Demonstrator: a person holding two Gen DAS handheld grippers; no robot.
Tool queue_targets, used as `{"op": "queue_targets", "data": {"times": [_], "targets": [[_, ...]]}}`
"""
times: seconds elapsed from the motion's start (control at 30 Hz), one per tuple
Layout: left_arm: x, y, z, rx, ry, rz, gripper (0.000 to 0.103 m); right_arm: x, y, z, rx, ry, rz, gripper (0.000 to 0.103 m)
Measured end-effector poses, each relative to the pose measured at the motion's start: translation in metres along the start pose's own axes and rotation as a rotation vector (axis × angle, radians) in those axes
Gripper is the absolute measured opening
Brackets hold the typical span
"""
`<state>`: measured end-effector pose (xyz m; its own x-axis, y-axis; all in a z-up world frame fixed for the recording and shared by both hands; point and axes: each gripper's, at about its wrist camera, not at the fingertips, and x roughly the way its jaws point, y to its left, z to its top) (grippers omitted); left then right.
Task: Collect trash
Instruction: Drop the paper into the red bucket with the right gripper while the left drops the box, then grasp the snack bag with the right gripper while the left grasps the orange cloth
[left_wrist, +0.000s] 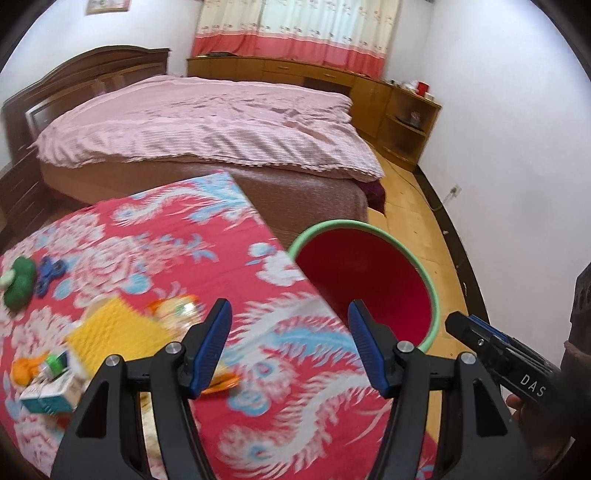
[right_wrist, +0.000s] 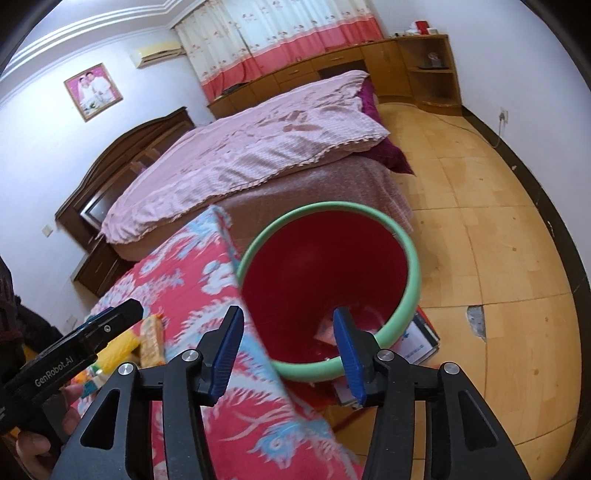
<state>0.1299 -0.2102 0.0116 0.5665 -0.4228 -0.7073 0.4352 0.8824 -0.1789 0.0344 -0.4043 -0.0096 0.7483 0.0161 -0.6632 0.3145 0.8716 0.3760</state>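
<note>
A red bin with a green rim (left_wrist: 430, 291) (right_wrist: 406, 240) stands on the floor beside a table covered in a red floral cloth (left_wrist: 166, 243) (right_wrist: 177, 284). A piece of red wrapper (right_wrist: 327, 330) lies in the bin's bottom. Trash lies on the cloth's left: a yellow textured piece (left_wrist: 110, 328), an orange snack wrapper (left_wrist: 173, 308) (right_wrist: 151, 339), a teal and white carton (left_wrist: 51, 397), an orange item (left_wrist: 26, 369). My left gripper (left_wrist: 288, 347) is open and empty over the cloth's right part. My right gripper (right_wrist: 288, 354) is open and empty over the bin's near rim.
A green toy (left_wrist: 18, 282) and a blue spinner (left_wrist: 48, 275) lie at the cloth's far left. A bed with a pink cover (left_wrist: 207, 122) stands behind the table. A blue and white box (right_wrist: 421, 343) lies on the wooden floor (right_wrist: 480, 229) under the bin's edge.
</note>
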Motion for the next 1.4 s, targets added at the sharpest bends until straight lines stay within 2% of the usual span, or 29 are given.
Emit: {"op": "queue_targets", "data": {"times": [0.37, 0.8, 1.07, 1.4], "targets": [[-0.049, 0.071, -0.021, -0.124, -0.053, 0.107, 0.065, 0.002, 0.057, -0.020, -0.095, 0.044, 0.058, 0.055], [-0.083, 0.151, -0.049, -0.257, -0.084, 0.231, 0.065, 0.023, 0.111, -0.043, -0.200, 0.110, 0.087, 0.055], [-0.087, 0.194, -0.061, -0.322, -0.079, 0.298, 0.065, 0.045, 0.138, -0.050, -0.266, 0.147, 0.083, 0.056], [-0.065, 0.239, -0.072, -0.388, -0.013, 0.352, 0.065, 0.083, 0.164, -0.054, -0.362, 0.219, 0.081, 0.056]]}}
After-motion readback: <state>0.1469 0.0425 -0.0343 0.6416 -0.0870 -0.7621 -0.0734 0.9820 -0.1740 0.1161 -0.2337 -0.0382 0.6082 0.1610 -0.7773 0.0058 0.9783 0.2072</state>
